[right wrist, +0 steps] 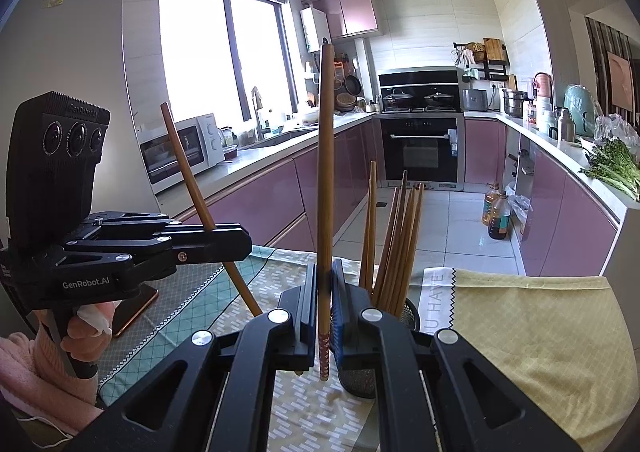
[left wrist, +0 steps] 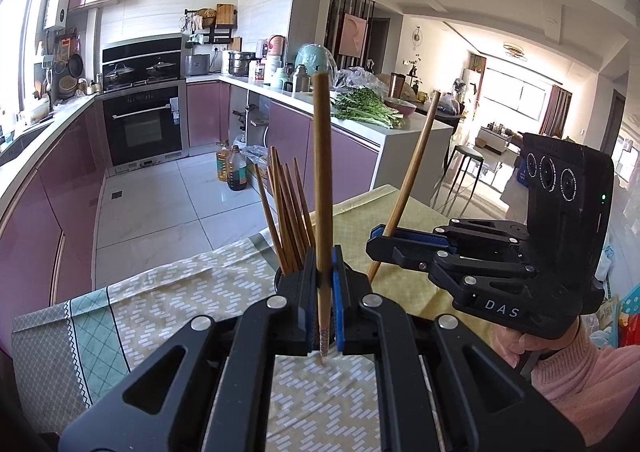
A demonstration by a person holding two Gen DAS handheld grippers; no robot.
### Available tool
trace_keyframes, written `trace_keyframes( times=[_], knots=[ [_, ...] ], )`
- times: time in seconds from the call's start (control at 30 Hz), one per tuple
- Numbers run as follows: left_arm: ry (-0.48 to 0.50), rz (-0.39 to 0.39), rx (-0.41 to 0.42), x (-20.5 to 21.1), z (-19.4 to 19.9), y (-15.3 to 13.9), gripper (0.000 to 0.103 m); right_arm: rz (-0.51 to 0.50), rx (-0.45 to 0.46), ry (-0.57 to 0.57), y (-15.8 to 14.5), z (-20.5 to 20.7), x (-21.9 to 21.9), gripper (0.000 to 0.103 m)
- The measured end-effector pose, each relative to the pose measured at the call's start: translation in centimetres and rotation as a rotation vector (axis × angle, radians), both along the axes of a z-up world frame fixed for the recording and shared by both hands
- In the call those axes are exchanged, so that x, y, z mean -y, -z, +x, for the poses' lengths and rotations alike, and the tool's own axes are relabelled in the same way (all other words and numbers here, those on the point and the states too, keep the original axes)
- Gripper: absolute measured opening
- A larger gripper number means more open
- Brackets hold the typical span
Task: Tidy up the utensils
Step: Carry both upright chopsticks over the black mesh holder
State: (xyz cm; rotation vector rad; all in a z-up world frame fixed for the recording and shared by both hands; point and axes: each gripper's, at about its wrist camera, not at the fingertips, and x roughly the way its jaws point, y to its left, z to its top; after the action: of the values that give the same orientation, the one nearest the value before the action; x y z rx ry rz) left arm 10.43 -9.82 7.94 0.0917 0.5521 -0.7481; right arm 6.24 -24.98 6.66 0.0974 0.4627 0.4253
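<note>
My left gripper (left wrist: 325,288) is shut on a brown chopstick (left wrist: 322,179) held upright, its tip just above the patterned tablecloth (left wrist: 168,300). Behind its fingers stands a black mesh holder (left wrist: 280,280) with several chopsticks (left wrist: 286,211). My right gripper (right wrist: 324,300) is shut on another upright chopstick (right wrist: 325,171), beside the mesh holder (right wrist: 408,312) with its chopsticks (right wrist: 396,240). Each gripper shows in the other's view: the right one (left wrist: 380,242) with its tilted chopstick (left wrist: 412,175), the left one (right wrist: 236,238) with its tilted chopstick (right wrist: 192,179).
The table carries a yellow cloth (right wrist: 520,332) on the right side. A phone (right wrist: 132,308) lies at the left. Beyond the table are the tiled kitchen floor, oil bottles (right wrist: 496,211), pink cabinets, an oven (right wrist: 418,147) and a counter with greens (left wrist: 364,107).
</note>
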Motion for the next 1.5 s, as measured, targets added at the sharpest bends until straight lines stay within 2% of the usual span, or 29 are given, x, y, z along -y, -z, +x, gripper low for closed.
trace_keyframes(
  times=[0.83,1.2,1.5],
  knots=[
    [0.006,-0.05,0.054,0.7,0.3,-1.1,0.007,-0.018,0.092,0.04,-2.5,-0.2,-0.1,0.006],
    [0.014,-0.082,0.084,1.3,0.7,-2.3,0.007,-0.022,0.102,0.056,-2.7,0.5,-0.4,0.006],
    [0.01,-0.092,0.089,1.5,0.8,-1.3,0.007,-0.022,0.088,0.08,-2.1,1.0,-0.6,0.006]
  ],
)
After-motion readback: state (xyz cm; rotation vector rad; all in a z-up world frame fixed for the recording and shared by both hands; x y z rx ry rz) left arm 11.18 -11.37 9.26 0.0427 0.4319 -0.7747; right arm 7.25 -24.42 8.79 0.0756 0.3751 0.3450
